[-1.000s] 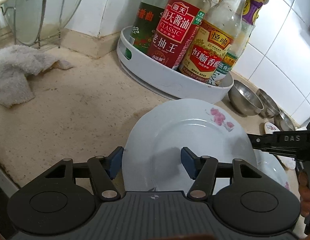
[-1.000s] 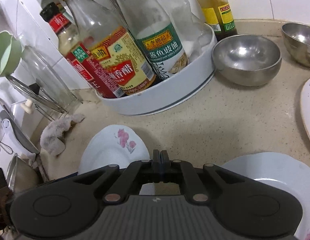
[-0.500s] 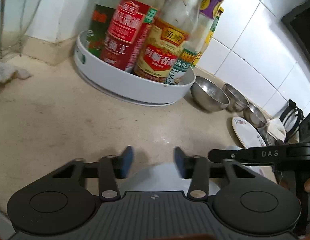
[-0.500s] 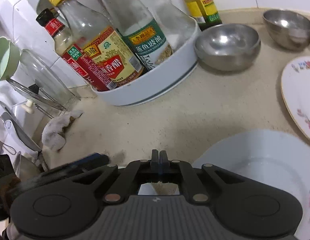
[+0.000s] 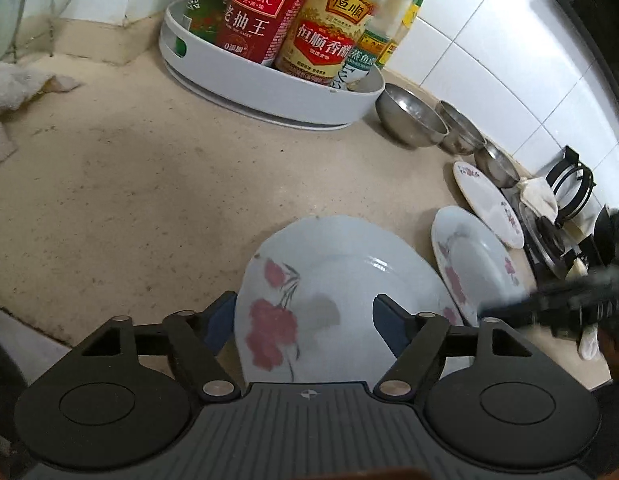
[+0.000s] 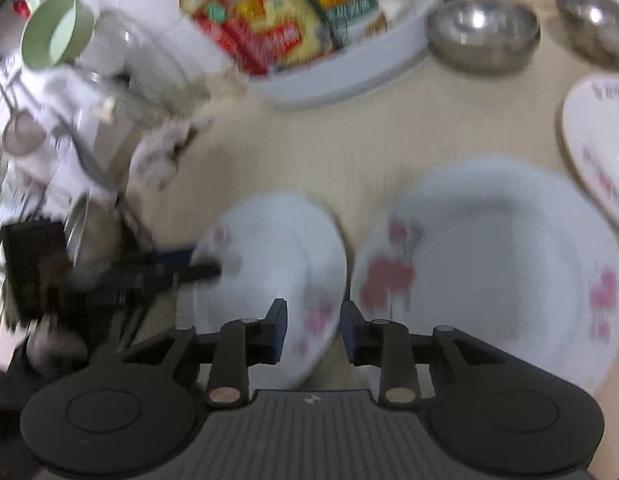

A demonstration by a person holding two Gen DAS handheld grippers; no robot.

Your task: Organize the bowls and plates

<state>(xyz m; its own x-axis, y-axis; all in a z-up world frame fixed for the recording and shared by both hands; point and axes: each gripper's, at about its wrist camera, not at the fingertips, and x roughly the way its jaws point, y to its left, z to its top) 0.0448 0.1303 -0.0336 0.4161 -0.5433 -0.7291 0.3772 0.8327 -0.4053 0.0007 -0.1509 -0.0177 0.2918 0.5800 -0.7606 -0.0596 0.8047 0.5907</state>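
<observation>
Beige counter [image 5: 149,184] is crowded: left gripper [image 5: 305,320] has just spread over flowered plate [image 5: 341,280], right gripper [image 6: 313,332] just parted, nothing pinched; lower-centre rims could clack.

Matte black left gripper [image 5: 303,318] with ribbed grey housing, round discs either side, silver rivets, dark blue pads [image 5: 383,320]; same build on right gripper [image 6: 313,330].

Glossy glazed plates [image 5: 349,280] lie on a matt speckled stone counter [image 5: 149,184] beside shiny metal bowls [image 5: 409,120].
</observation>
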